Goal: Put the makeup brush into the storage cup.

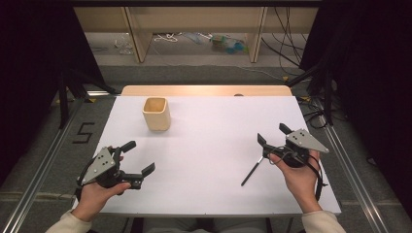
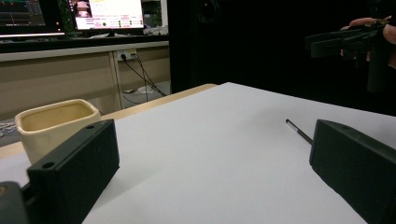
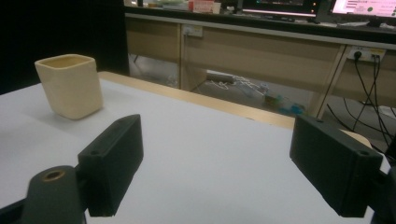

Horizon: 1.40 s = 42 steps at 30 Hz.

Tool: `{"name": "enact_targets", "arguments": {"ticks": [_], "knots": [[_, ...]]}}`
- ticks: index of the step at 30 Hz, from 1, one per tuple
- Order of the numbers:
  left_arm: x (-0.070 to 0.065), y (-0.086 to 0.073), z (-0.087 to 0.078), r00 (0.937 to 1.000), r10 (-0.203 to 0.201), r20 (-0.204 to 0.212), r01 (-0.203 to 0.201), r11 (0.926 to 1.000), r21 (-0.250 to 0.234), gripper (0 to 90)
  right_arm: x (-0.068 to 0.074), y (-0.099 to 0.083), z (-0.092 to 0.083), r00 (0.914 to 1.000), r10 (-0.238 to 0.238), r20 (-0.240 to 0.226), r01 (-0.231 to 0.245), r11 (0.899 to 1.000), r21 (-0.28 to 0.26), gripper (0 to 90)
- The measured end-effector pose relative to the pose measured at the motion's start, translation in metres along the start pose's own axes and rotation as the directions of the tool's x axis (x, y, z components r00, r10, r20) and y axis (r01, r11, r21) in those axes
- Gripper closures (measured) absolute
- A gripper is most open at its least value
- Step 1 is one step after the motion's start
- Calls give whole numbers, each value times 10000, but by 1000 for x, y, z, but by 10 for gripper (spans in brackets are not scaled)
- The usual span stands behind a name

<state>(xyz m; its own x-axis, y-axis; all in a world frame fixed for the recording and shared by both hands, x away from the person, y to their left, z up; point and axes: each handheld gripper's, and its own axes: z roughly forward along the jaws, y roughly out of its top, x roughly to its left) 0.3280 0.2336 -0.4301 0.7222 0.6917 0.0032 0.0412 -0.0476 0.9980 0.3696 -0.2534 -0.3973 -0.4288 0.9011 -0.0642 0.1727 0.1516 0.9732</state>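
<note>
The white table (image 1: 204,145) spreads wide, with a cream cup (image 1: 156,113) standing upright toward its far left. The left gripper (image 1: 138,158) hovers near the front left corner, jaws spread and empty. The right gripper (image 1: 272,133) is likewise released, just beside a thin black pen (image 1: 251,173) lying flat on the table.

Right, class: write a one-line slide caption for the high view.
Both open grippers, left and right, hover over a white table with cup and pen.
</note>
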Motion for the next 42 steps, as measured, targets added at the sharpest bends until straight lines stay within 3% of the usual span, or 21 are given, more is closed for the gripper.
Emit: {"name": "enact_targets", "arguments": {"ticks": [9, 13, 16, 21, 22, 23, 26, 27, 28, 29, 30, 31, 32, 33, 34, 35, 36, 37, 38, 40, 42], "knots": [[1, 0, 0, 10000, 74, 9, -74, 10000, 47, 14, 1, 6, 12, 9980, 417, 484, -483, 9881, 1458, 207], [1, 0, 0, 10000, 88, 8, -88, 9999, 68, 15, -1, 8, 18, 9948, 820, 603, -949, 9617, 2572, 217], [1, -1, 0, 10000, -21, 15, 21, 10000, 76, 16, -1, 9, 22, 9928, 971, 701, -1158, 9287, 3522, 226], [1, -1, 1, 10000, -38, 8, 38, 10000, 79, 17, 1, 9, 29, 9875, 1273, 925, -1567, 8480, 5064, 216], [1, -1, 1, 10000, -49, 17, 49, 10000, 85, 18, 0, 8, 30, 9884, 1238, 875, -1515, 8250, 5444, 212], [1, -1, 1, 10000, -46, 16, 46, 10000, 87, 18, 3, 9, 31, 9811, 1579, 1120, -1935, 7865, 5864, 212], [2, -1, 1, 10000, 6, 4, -6, 10000, 98, 20, 4, 6, 38, 9768, 1643, 1376, -2142, 7322, 6465, 212], [2, -1, 1, 10000, 29, 8, -29, 9999, 104, 20, 3, 5, 40, 9788, 1554, 1333, -2046, 7166, 6668, 212], [2, -1, 1, 10000, 29, 8, -29, 9999, 104, 21, 3, 5, 40, 9788, 1554, 1333, -2046, 7166, 6668, 212], [2, -1, 1, 10000, 76, 12, -76, 9999, 109, 21, 4, 4, 41, 9784, 1556, 1362, -2064, 6957, 6881, 214], [2, -1, 1, 10000, 46, 6, -46, 9999, 134, 22, 5, 3, 45, 9746, 1704, 1454, -2219, 6474, 7291, 215], [2, -1, 1, 10000, 46, 6, -46, 9999, 134, 23, 5, 3, 45, 9746, 1704, 1454, -2219, 6474, 7291, 215], [2, -2, 1, 10000, 27, 10, -27, 9999, 153, 23, 4, 0, 49, 9737, 1791, 1410, -2222, 6085, 7618, 219], [2, -2, 1, 10000, -2, 7, 2, 9999, 158, 24, 5, -1, 50, 9688, 1977, 1492, -2387, 5856, 7747, 220], [2, -2, 1, 10000, -2, 7, 2, 9999, 158, 24, 5, -1, 50, 9688, 1977, 1492, -2387, 5856, 7747, 220], [2, -2, 1, 10000, -94, -19, 95, 9998, 154, 24, 6, -2, 53, 9637, 2124, 1618, -2562, 5648, 7845, 221], [2, -2, 1, 10000, -93, -31, 94, 9998, 158, 25, 8, -3, 57, 9523, 2352, 1944, -2910, 5078, 8108, 240], [2, -2, 1, 10000, -89, -28, 90, 9998, 159, 25, 9, -4, 59, 9493, 2337, 2104, -3013, 4845, 8213, 240], [2, -2, 1, 10000, -79, -22, 79, 9998, 165, 25, 9, -5, 61, 9484, 2306, 2177, -3044, 4691, 8290, 240], [2, -2, 1, 10000, -25, -6, 26, 9998, 175, 26, 8, -7, 63, 9530, 2194, 2090, -2916, 4766, 8293, 241], [2, -2, 1, 10000, -32, -7, 32, 9998, 180, 27, 9, -8, 68, 9431, 2321, 2383, -3192, 4299, 8446, 246]]}}
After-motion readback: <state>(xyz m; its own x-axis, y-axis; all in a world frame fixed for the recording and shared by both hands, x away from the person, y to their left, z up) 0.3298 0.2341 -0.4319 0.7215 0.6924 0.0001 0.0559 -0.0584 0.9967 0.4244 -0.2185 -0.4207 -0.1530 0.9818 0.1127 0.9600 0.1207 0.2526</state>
